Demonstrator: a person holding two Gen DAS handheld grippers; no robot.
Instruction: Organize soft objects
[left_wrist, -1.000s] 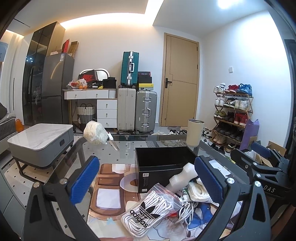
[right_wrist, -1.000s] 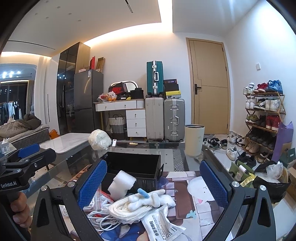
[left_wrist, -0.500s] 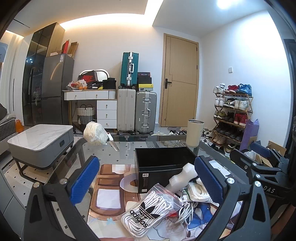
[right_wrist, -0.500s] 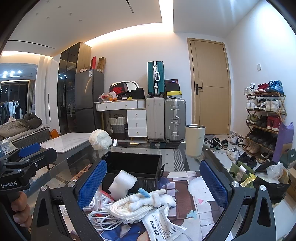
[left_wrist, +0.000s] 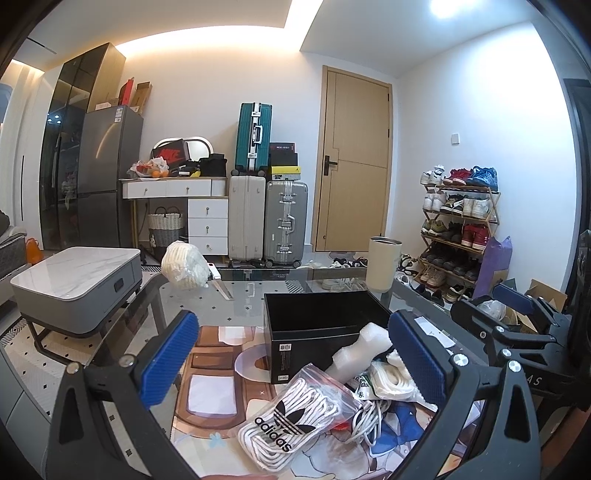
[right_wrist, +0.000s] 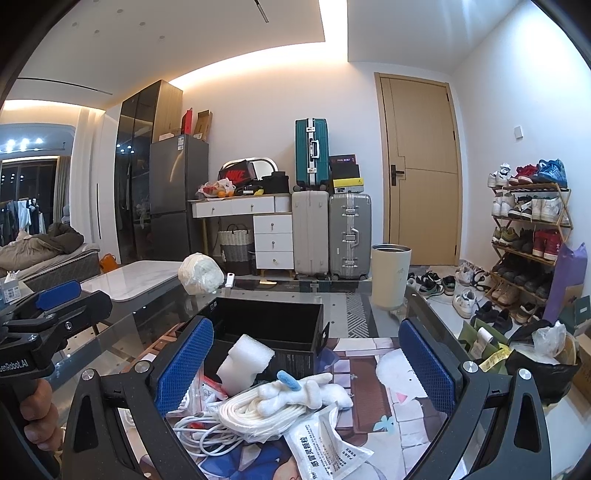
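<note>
Soft clutter waits before the open black rectangular box (left_wrist: 325, 325)

Both the left gripper (left_wrist: 291, 365) and right gripper (right_wrist: 303, 365) are spread, empty; the clear bagged white laces (left_wrist: 295, 417) lie nearest the left gripper.

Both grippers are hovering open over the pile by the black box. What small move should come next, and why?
Probably lower the left gripper onto the clear zip bag of white adidas laces. It lies nearest, directly below and between the open jaws, on top of the pile and free of the cables. The open black cardboard box right behind it looks empty, so the carry would be short. The right gripper holds nothing.
</note>
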